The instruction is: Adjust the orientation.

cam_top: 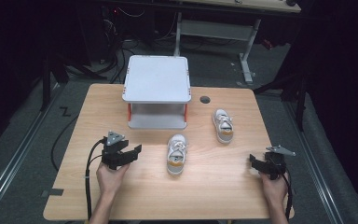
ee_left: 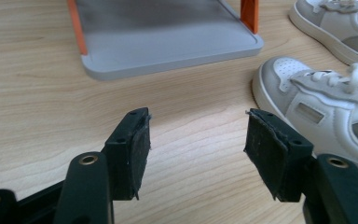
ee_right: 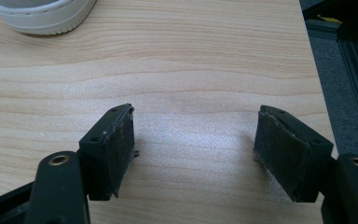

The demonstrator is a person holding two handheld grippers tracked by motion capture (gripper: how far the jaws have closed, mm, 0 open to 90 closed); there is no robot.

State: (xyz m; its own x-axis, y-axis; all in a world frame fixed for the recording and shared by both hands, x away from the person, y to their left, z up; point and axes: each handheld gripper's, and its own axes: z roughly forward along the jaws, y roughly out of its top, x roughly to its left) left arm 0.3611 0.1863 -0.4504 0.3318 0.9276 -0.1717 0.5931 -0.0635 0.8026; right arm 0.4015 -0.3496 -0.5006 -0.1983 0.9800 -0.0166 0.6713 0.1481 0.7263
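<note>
Two small white and grey shoes lie on the wooden table (cam_top: 214, 186). One shoe (cam_top: 177, 154) is at the middle, the other shoe (cam_top: 223, 126) farther back and to the right. My left gripper (cam_top: 131, 154) is held low over the table just left of the middle shoe, open and holding nothing. In the left gripper view the left gripper (ee_left: 198, 121) has bare wood between its pads, with the nearer shoe (ee_left: 317, 107) just right of its right jaw. My right gripper (cam_top: 253, 164) rests near the right edge, open and holding nothing. The right gripper view shows the right gripper (ee_right: 196, 114) above bare wood.
A white two-level stand (cam_top: 156, 79) with orange posts sits at the back middle; its lower tray (ee_left: 168, 51) lies ahead of my left gripper. A cable hole (cam_top: 205, 99) is right of it. The second shoe (ee_left: 335, 28) lies beyond the first. A shoe sole (ee_right: 42, 18) shows far ahead.
</note>
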